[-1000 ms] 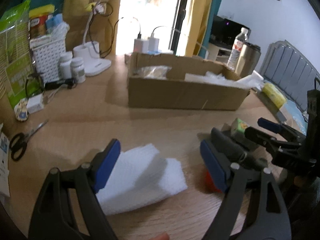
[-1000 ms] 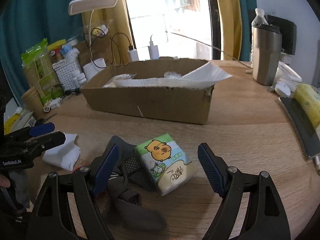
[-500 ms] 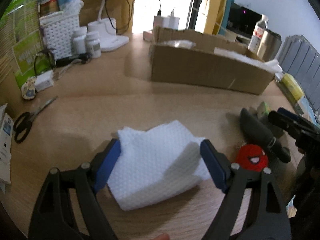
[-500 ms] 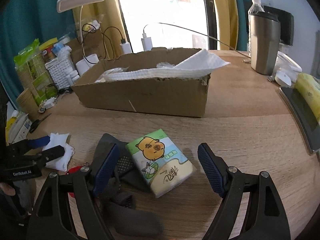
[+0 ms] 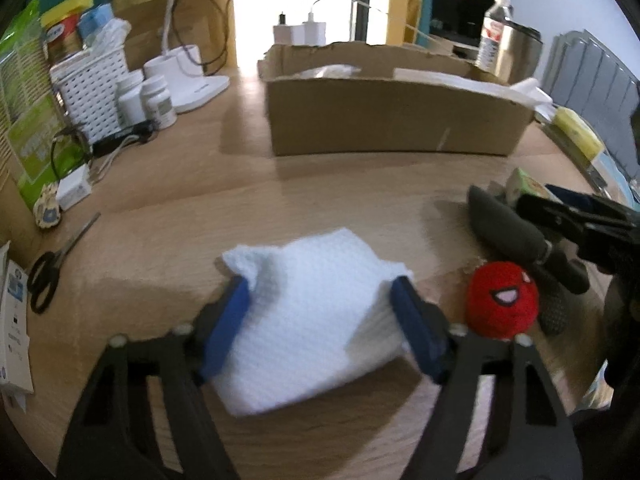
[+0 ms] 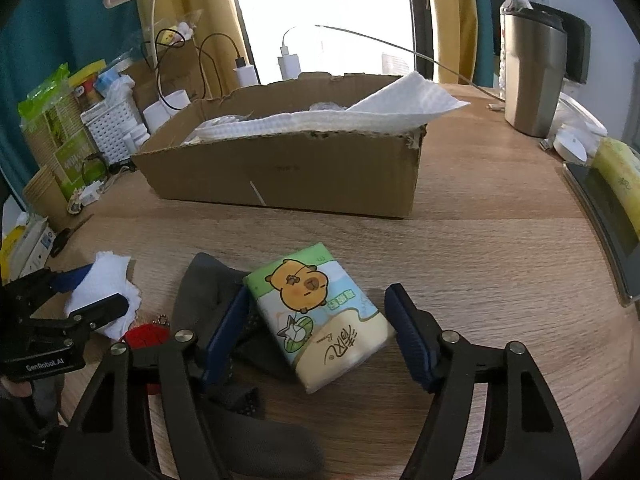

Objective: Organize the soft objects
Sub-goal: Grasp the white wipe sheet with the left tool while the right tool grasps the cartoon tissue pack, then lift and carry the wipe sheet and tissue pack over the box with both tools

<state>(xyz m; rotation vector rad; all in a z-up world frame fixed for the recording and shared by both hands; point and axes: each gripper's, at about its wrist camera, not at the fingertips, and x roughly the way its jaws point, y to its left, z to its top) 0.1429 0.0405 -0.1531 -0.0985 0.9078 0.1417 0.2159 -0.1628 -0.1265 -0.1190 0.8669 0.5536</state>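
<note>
My left gripper [image 5: 322, 320] has closed against both sides of a folded white cloth [image 5: 316, 316] lying on the wooden table. My right gripper [image 6: 318, 330] straddles a tissue pack [image 6: 320, 320] with a cartoon capybara; its jaws have narrowed, the left pad at the pack's edge, the right pad a little apart. The pack lies partly on a dark grey sock [image 6: 212, 292]. A red knitted ball [image 5: 502, 300] sits right of the cloth. The cardboard box [image 6: 288, 168] behind holds white paper towels [image 6: 400, 104].
Scissors [image 5: 48, 276], pill bottles [image 5: 158, 100], a white basket [image 5: 90, 92] and a lamp base stand at the left. A steel tumbler [image 6: 534, 76], a water bottle and a yellow pack [image 6: 620, 176] stand at the right.
My left gripper moved forward over the white cloth and closed on it. My right gripper moved in around the tissue pack and its jaws narrowed.
</note>
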